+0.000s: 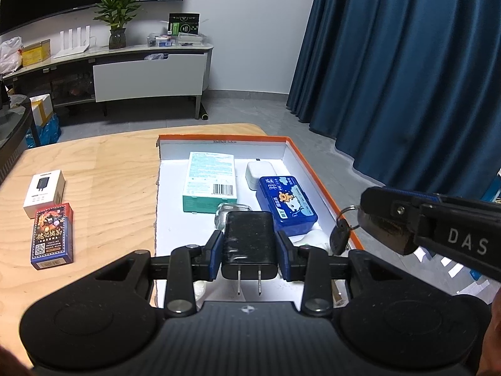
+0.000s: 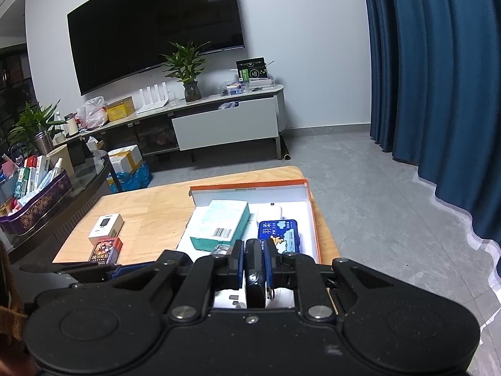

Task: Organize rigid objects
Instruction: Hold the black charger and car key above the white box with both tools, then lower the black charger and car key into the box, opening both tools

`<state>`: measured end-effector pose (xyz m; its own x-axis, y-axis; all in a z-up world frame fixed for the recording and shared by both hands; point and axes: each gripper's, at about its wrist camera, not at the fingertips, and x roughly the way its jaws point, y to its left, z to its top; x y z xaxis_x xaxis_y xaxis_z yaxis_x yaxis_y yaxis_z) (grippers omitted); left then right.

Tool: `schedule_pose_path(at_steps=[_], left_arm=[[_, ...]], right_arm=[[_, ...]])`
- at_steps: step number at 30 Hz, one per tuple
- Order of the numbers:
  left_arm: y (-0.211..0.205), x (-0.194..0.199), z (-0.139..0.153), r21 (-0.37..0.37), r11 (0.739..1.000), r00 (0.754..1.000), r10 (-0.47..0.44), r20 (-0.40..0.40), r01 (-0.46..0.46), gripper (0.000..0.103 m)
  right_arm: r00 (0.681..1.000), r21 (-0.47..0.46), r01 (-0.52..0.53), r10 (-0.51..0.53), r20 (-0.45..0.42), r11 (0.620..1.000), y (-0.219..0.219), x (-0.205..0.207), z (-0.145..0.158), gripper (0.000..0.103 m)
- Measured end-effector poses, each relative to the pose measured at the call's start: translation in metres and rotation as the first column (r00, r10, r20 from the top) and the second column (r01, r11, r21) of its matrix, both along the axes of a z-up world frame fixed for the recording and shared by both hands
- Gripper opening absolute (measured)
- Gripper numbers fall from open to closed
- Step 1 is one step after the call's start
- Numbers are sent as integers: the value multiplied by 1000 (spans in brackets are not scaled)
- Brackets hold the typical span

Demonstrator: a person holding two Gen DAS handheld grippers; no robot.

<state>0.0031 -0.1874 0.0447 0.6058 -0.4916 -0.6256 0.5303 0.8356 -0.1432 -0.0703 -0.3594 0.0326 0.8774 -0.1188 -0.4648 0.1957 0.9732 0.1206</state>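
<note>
Black rectangular plug charger (image 1: 249,241), prongs toward the camera, sits clamped in the left gripper (image 1: 249,247) above the orange-rimmed white tray (image 1: 316,169). Right gripper (image 2: 253,263) pinches a dark key fob (image 2: 254,277) with dangling key (image 1: 339,238).

Clear item (image 1: 226,211): mostly hidden behind the black charger (image 1: 249,238), can't tell what it is.
White case (image 1: 260,174): front covered by the blue tin (image 1: 286,205).
Dark object (image 2: 254,277): seen edge-on between the right gripper's (image 2: 254,252) pads, face not showing.
Key (image 1: 339,239): blade hidden below the tray rim (image 1: 316,169).
Box lettering (image 1: 209,174): too small to read.
</note>
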Motion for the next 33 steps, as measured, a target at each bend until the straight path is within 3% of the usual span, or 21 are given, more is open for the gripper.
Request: schedule_pose_path(at_steps=[20,33], left_arm=[[-13,12,-6,15,1000,1000,-21,-23,21,36],[-36,85,11,-3,1000,1000,1,-30,-1,36]], right_arm=[[1000,-12,-27,27,-6,1000,-6,10,9,17],[998,5,-65,65,-12,998,-41,88,31,17]])
